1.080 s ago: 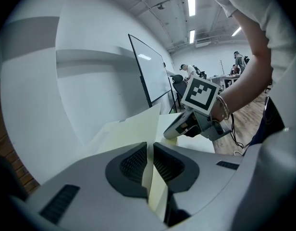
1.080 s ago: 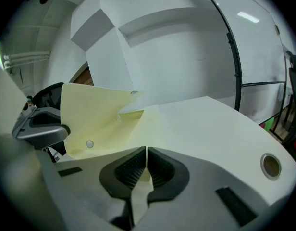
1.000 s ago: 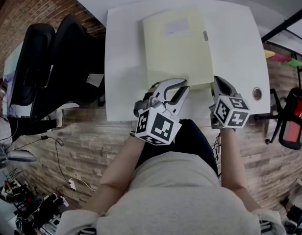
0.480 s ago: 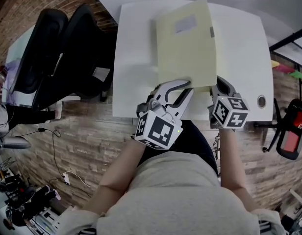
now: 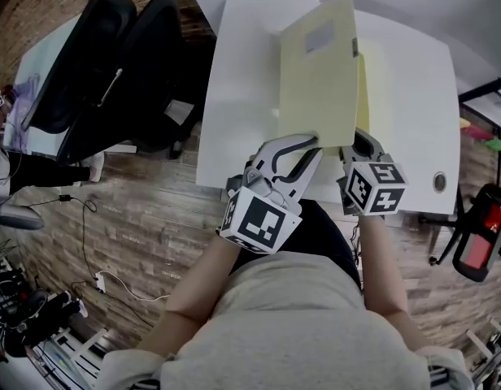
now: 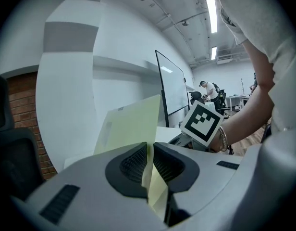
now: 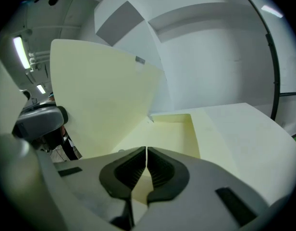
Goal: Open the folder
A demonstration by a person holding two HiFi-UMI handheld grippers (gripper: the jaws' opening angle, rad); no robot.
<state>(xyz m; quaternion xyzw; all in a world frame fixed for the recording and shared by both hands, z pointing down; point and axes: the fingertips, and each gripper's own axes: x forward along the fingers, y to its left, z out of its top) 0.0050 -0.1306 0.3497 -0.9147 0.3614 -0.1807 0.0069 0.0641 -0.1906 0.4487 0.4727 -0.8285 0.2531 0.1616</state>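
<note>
While the left gripper point(image 5: 312, 145) pinches the folder's point(image 7: 172, 131) raised front cover point(image 5: 317, 71), the right gripper point(image 5: 360, 142) — jaws together — clamps its back cover point(image 5: 375, 88).

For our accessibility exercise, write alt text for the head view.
The left tongs pinch the lifted front cover of a pale yellow folder, half open on a white table. The right tongs grip its near edge beside them.

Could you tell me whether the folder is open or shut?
Partly open: the left gripper pinches the front cover, raised off the back leaf, whose inside shows.
</note>
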